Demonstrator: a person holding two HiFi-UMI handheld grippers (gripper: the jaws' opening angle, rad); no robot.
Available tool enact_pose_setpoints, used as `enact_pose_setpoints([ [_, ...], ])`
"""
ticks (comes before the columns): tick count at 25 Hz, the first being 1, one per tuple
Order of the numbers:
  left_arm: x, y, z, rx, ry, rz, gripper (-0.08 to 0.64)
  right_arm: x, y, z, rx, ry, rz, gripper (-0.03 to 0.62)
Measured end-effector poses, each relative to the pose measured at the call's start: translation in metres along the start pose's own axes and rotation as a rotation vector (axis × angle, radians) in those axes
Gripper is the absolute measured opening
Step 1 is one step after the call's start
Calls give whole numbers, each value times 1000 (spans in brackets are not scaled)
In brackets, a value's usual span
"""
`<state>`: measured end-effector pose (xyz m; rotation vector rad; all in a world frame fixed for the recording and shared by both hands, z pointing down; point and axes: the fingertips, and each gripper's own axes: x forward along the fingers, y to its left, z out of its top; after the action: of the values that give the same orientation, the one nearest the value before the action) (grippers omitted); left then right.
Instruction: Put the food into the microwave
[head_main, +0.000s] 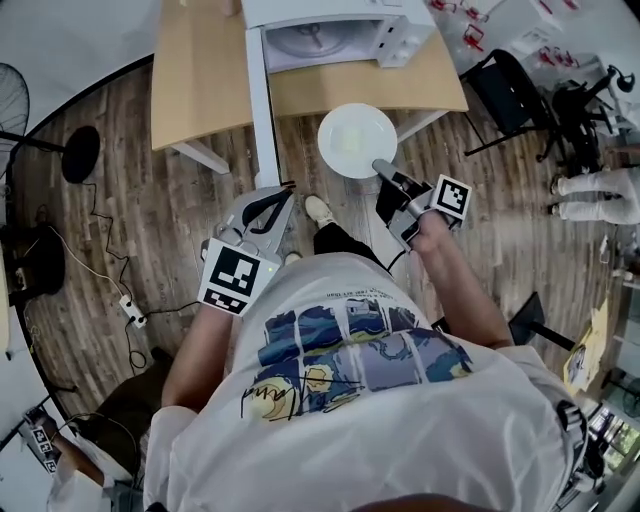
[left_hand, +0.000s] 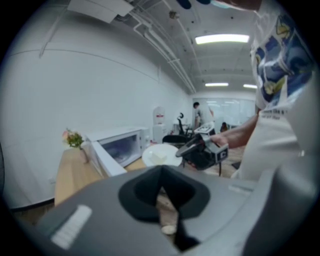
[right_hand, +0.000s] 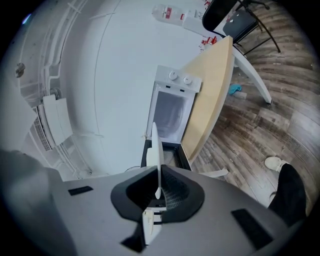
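Note:
A white round plate (head_main: 357, 140) with a pale square piece of food (head_main: 352, 135) hangs over the floor just before the table edge. My right gripper (head_main: 383, 168) is shut on its near rim. In the right gripper view the plate (right_hand: 156, 150) stands edge-on between the jaws. The white microwave (head_main: 330, 35) sits on the table (head_main: 200, 80) with its door (head_main: 262, 100) swung open towards me. My left gripper (head_main: 288, 192) is shut on nothing, beside the door's end. From the left gripper view I see the plate (left_hand: 159, 156), the right gripper (left_hand: 192, 147) and the microwave (left_hand: 120, 145).
A black chair (head_main: 510, 85) stands right of the table, with a person (head_main: 600, 190) beyond it. A fan (head_main: 10, 110) and a power strip (head_main: 130, 312) with cables are on the floor at left. Flowers (left_hand: 73, 137) stand on the table beside the microwave.

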<state>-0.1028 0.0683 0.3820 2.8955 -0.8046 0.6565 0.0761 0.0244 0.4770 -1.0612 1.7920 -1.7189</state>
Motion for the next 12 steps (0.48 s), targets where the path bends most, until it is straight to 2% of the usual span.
enact_pose_setpoints([
  [8, 22, 52, 17, -7, 45, 91, 8, 67, -3, 57, -8, 71, -1, 17],
  [12, 35, 67, 25, -4, 72, 105, 9, 92, -10, 80, 4, 91, -9, 17],
])
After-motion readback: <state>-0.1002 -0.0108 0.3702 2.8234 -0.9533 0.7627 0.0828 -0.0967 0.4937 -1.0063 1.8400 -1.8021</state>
